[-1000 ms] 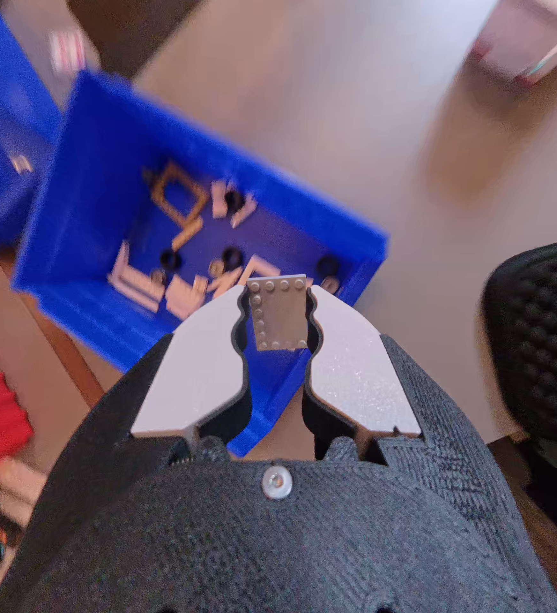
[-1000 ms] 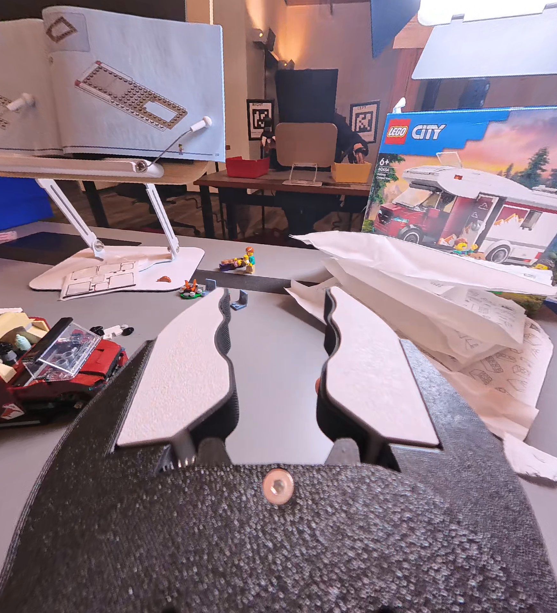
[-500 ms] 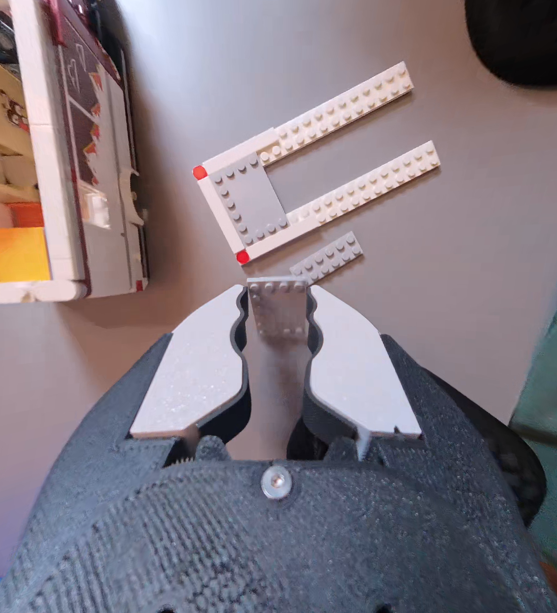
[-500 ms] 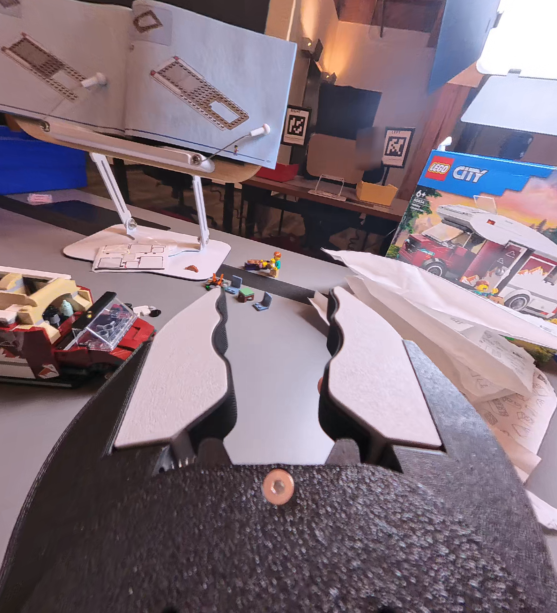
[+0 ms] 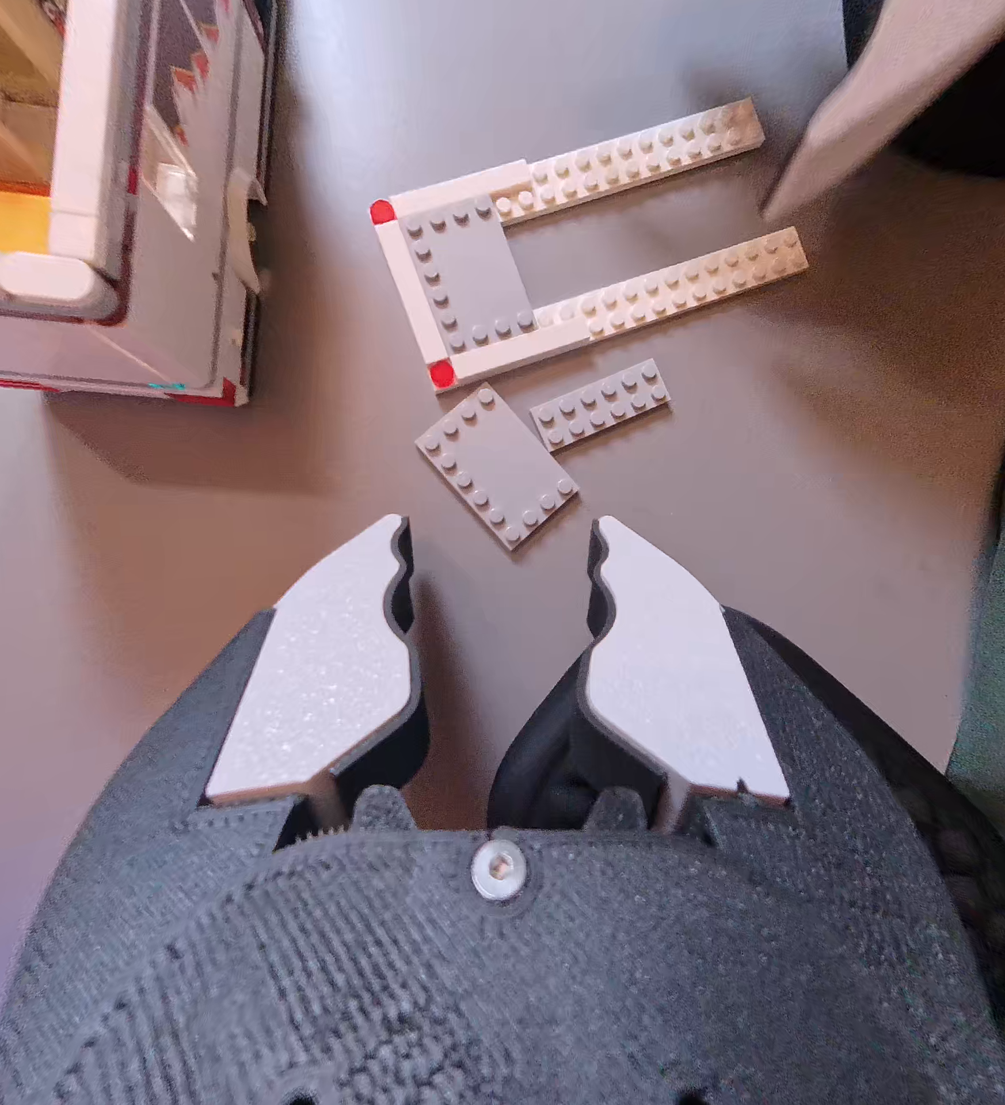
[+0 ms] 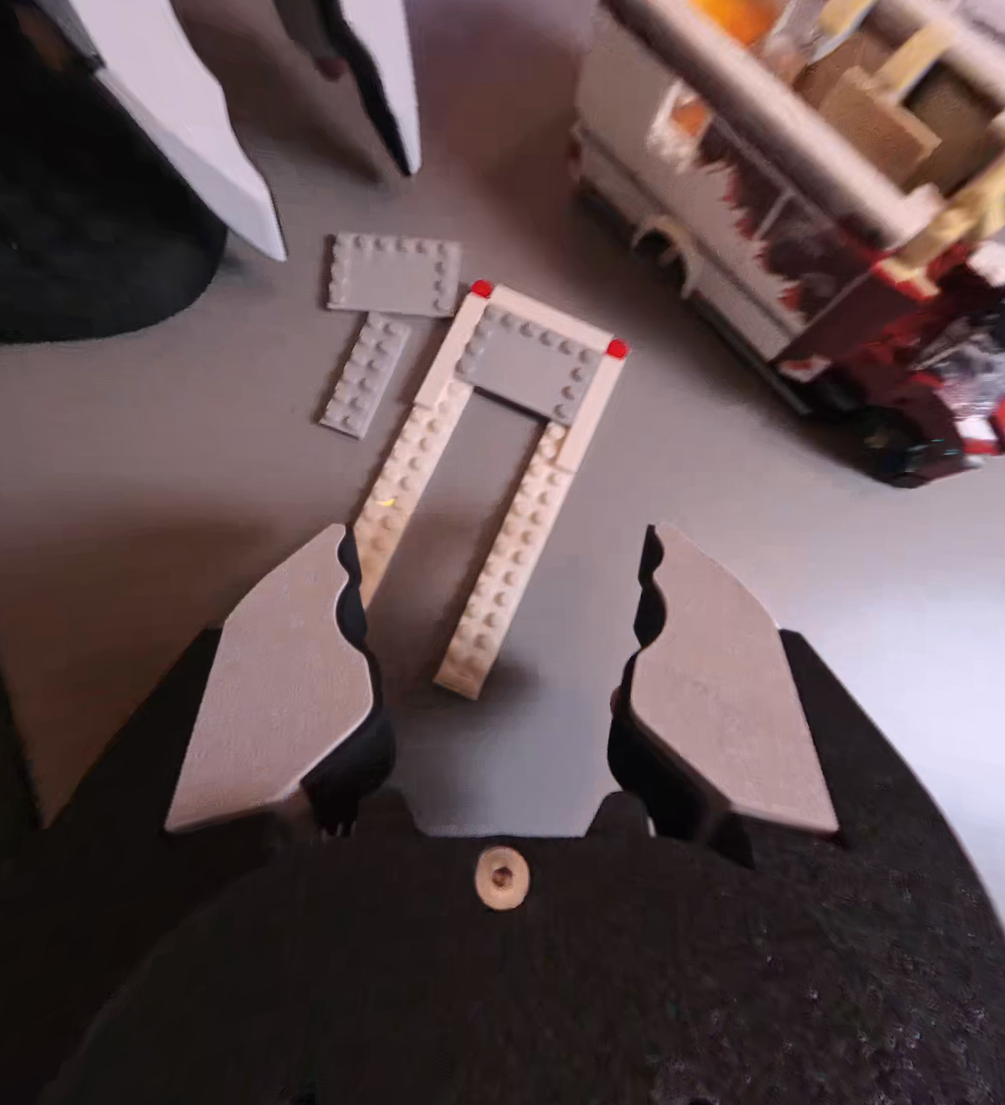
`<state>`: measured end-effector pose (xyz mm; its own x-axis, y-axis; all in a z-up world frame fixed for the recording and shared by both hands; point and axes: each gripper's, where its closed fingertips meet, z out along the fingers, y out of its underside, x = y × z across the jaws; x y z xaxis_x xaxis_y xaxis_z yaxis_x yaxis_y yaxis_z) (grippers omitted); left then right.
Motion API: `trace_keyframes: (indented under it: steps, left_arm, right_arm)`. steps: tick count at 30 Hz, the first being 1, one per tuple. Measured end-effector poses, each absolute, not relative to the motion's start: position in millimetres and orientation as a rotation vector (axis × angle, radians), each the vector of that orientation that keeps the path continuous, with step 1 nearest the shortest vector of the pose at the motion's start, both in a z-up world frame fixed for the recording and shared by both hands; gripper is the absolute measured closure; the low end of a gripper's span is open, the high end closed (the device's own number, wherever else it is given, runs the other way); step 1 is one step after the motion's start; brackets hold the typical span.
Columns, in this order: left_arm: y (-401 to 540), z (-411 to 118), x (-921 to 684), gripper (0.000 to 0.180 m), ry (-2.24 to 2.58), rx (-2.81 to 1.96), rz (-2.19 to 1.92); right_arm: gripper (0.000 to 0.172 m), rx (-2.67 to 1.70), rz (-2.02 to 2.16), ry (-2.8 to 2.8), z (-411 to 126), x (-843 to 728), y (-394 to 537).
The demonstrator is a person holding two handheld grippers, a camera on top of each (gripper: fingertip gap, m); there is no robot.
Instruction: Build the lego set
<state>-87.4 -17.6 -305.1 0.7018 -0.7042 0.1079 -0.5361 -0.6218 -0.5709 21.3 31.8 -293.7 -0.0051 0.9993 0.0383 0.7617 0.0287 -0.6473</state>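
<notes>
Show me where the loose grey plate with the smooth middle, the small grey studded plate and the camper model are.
Loose grey plate (image 5: 495, 465): left wrist view, smooth middle.
Small studded plate (image 5: 602, 403): left wrist view, centre studs.
Camper model (image 6: 787, 239): right wrist view, side wall.

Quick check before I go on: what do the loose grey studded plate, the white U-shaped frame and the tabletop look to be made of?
Loose grey plate: apparently hard moulded plastic, satin; crisp edges, uniform studs around a smooth centre.
White frame: same kind of plastic, slightly glossier; its studs catch light.
Tabletop: smooth matt grey, probably laminate; soft shadows, no grain. Cannot tell for sure.
</notes>
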Motion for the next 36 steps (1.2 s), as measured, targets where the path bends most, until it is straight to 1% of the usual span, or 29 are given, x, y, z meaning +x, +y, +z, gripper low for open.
trace_keyframes:
  steps: [1,5,7,9,20,26,33,35,36]
  left_arm:
    - [-18,-307,-86,0.124,0.947,-2.391,-0.446]
    - [-16,-311,-83,0.123,0.947,-2.379,-0.482]
    - [-15,-313,-79,0.122,0.979,-2.363,-0.476]
    - [-14,-314,-75,0.123,1.007,-2.349,-0.474]
    - [-7,-315,-78,0.142,1.075,-2.317,-0.445]
    - [-13,-315,-84,0.148,1.089,-2.309,-0.462]
    - [-19,-315,-94,0.171,1.065,-2.293,-0.498]
    - [-18,-316,-98,0.169,1.053,-2.298,-0.468]
    - [-17,-315,-99,0.163,1.045,-2.297,-0.455]
  right_arm:
    - [0.083,-1.8,0.621,-1.853,-300,21,22]
    - [0.088,-1.843,0.549,-1.926,-317,22,14]
    - [0.098,-1.871,0.566,-1.922,-319,21,17]
    - [0.101,-1.882,0.558,-1.909,-319,21,27]
    - [0.102,-1.67,0.618,-2.187,-319,26,46]
    - [0.101,-1.639,0.608,-2.242,-319,23,43]
    - [0.101,-1.64,0.688,-2.169,-311,23,39]
    - [0.101,-1.632,0.702,-2.144,-306,23,39]
    - [0.101,-1.624,0.704,-2.132,-304,23,39]
